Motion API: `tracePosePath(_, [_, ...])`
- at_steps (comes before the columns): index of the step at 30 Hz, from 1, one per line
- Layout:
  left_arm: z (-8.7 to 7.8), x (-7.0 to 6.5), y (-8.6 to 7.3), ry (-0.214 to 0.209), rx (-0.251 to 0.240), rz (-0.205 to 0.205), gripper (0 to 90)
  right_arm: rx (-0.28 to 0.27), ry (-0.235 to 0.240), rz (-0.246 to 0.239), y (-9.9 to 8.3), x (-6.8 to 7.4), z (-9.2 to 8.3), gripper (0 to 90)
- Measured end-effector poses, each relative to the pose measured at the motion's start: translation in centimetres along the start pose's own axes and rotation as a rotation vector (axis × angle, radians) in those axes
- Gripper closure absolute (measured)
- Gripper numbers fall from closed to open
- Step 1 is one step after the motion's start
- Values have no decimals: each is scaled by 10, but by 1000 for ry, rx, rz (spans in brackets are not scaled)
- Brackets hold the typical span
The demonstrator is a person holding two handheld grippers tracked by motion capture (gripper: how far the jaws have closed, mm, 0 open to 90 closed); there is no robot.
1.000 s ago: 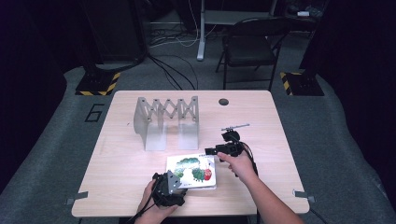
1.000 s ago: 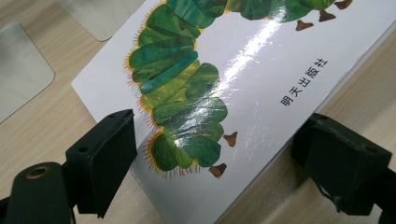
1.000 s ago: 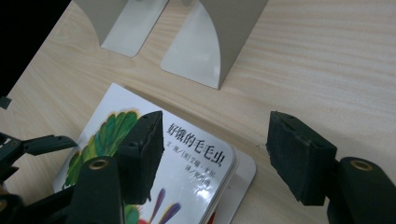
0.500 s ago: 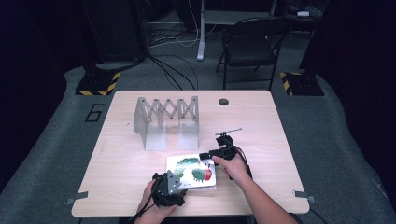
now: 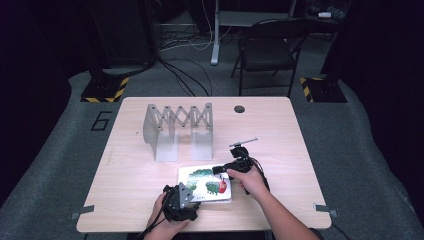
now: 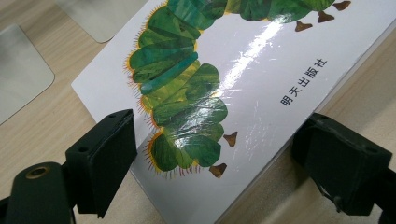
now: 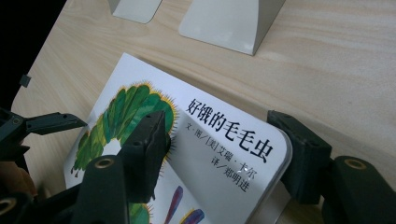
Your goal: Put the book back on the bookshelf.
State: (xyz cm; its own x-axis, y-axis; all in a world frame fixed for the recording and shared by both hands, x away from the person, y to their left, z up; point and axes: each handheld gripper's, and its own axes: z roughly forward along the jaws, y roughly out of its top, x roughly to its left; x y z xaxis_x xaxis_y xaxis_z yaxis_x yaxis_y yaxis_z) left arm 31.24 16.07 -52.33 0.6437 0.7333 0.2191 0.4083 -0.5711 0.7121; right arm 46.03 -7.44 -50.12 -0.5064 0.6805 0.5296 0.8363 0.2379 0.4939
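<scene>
A white picture book point(image 5: 204, 183) with a green caterpillar on its cover lies flat near the table's front edge. My left gripper point(image 5: 192, 198) is at its near left corner. In the left gripper view, one jaw lies on the cover point(image 6: 243, 79) and the other against the book's edge, so the left gripper point(image 6: 217, 135) is shut on the book. My right gripper point(image 5: 218, 170) reaches in from the right over the far right corner. Its jaws have just been closing. The rounded corner of the book point(image 7: 224, 140) sits between them, and the right gripper point(image 7: 217, 126) is still open.
A grey metal accordion book rack point(image 5: 177, 131) stands behind the book, its flat feet point(image 7: 229, 21) close to the book's far edge. A round cable hole point(image 5: 239, 108) is at the table's back. A folding chair point(image 5: 270, 50) stands beyond the table.
My right gripper has come down and a little left onto the book's far right corner. The left gripper and the book have stayed put.
</scene>
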Motion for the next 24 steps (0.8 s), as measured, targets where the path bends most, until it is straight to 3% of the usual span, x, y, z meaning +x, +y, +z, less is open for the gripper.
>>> tracePosePath(6, [0,0,0,-1,-1,4,137,5,6,17,-1,-3,1,393])
tracePosePath(7, [0,0,0,8,-4,7,136,15,19,40,-1,-5,2,397])
tracePosePath(8, [0,0,0,6,-3,9,136,9,25,23,-1,-7,2,401])
tracePosePath(11, [0,1,0,-8,2,14,135,14,27,40,-1,-6,2,405])
tracePosePath(17, [-1,1,0,-6,2,13,136,5,24,26,-2,-7,2,408])
tracePosePath(24, [-7,3,0,-49,19,-1,163,5,24,42,-2,-7,1,425])
